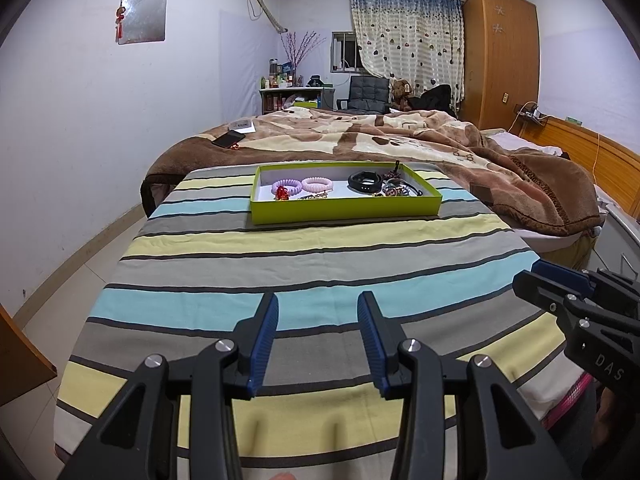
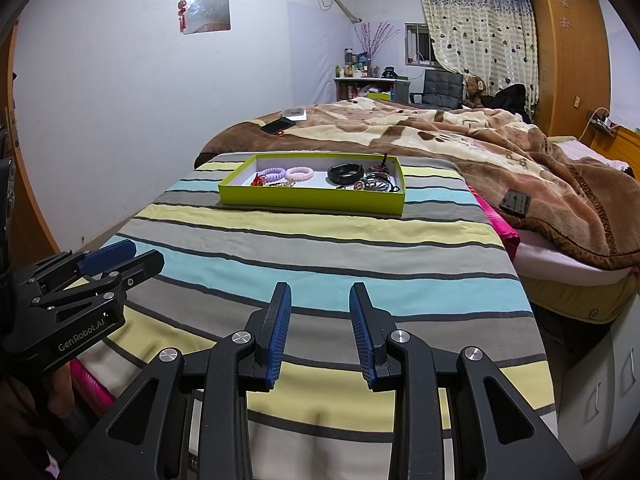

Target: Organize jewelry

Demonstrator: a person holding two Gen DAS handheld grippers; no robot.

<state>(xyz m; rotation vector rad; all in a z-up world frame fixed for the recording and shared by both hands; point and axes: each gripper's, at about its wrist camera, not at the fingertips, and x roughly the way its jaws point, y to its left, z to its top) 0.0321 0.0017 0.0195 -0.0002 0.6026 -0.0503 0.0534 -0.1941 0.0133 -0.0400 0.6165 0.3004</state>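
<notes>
We take the green tray (image 1: pixel 344 210) as our landmark. It lies at the far end of the striped cloth (image 1: pixel 312 248), and all the jewelry is inside it. In the left part of the tray are two coiled rings: a lilac coil (image 1: pixel 285 186) and, just to its right, a pink coil (image 1: pixel 318 183). A small red charm (image 1: pixel 282 193) sits at the near edge of the lilac coil. In the right part is a black band (image 1: pixel 364 181), and further right a tangled heap of small pieces (image 1: pixel 394 188) with dark cords; we cannot tell the single pieces in it.

We judge that all these things are very light. The two coils look soft and springy, so they will give under pressure and may jump out if squeezed too hard; it seems best to pinch through one side of the ring, not across the whole circle. The black band looks more stiff and smooth, perhaps slippery, so we would take it on its strap, where it stands up a little. The heap is the difficult one: cords and chains can catch each other, so one lifted piece may drag the others.

The left tool (image 1: pixel 318 340) is well in front of the tray, its jaws moderately apart and holding nothing. The right tool (image 2: pixel 320 332) is also in front of the tray, parted about the same, empty too.
</notes>
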